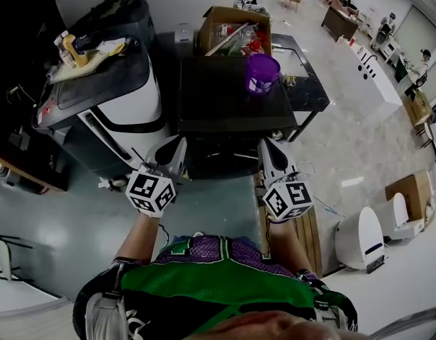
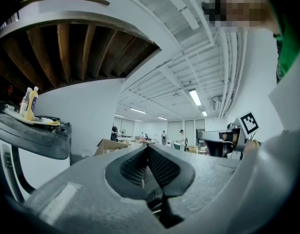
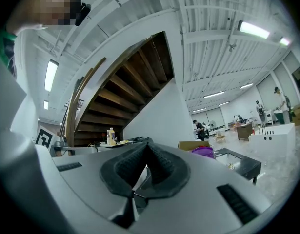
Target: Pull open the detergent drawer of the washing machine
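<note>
The washing machine [image 1: 125, 108], white with a dark top, stands at the left in the head view; I cannot make out its detergent drawer. Bottles and clutter [image 1: 79, 52] lie on its lid. My left gripper [image 1: 180, 146] is held level to the right of the machine, apart from it, with its jaws together and nothing between them. My right gripper [image 1: 264, 147] hangs beside it, shut and empty too. In the left gripper view the machine's top [image 2: 35, 135] shows at the left, beyond the closed pads [image 2: 159, 167]. The right gripper view looks over closed pads [image 3: 162, 162] toward the machine's lid [image 3: 115, 141].
A black table [image 1: 218, 112] stands straight ahead with a purple cup [image 1: 262, 73] on it and an open cardboard box [image 1: 235, 30] behind. A wooden crate [image 1: 303, 236] and a white appliance [image 1: 363, 236] sit at the right. People stand far off in the hall.
</note>
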